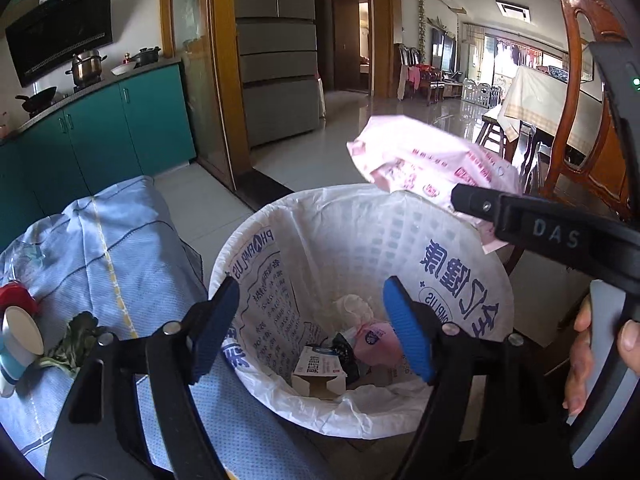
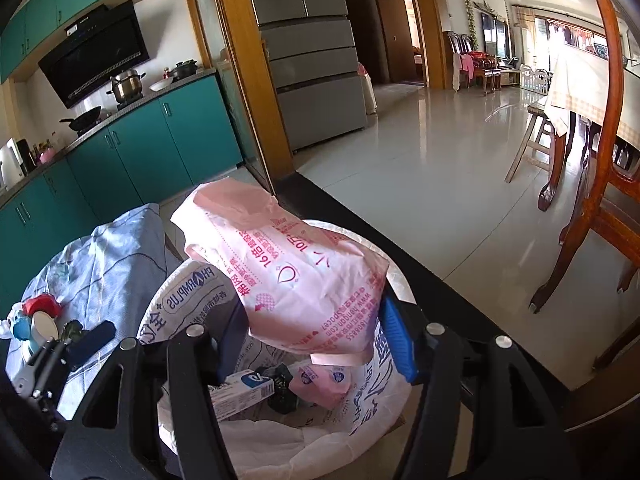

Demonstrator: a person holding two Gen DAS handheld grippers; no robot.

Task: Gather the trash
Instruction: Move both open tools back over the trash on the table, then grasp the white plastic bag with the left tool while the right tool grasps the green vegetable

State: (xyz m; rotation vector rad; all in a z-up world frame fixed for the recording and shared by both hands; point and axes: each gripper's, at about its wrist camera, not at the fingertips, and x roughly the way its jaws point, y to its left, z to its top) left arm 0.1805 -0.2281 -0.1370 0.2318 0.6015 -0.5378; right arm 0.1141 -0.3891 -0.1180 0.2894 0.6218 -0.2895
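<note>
Spread and empty, left gripper (image 1: 310,326) waits while right gripper (image 2: 316,334), pinching the pink wrapper (image 2: 288,272), should release it directly over the lined bin (image 1: 472,248).

A lined bin (image 1: 360,412) is placed on the floor just right of a cloth-covered desk (image 1: 120,240). A carton (image 1: 318,368), a small packet (image 1: 374,340) and a crumpled tissue (image 1: 354,304) are seen inside the bin. A large packet (image 2: 304,280) is held above the bin's rim in the right tool (image 2: 316,344). A dining chair (image 2: 604,200) is found further right.
</note>
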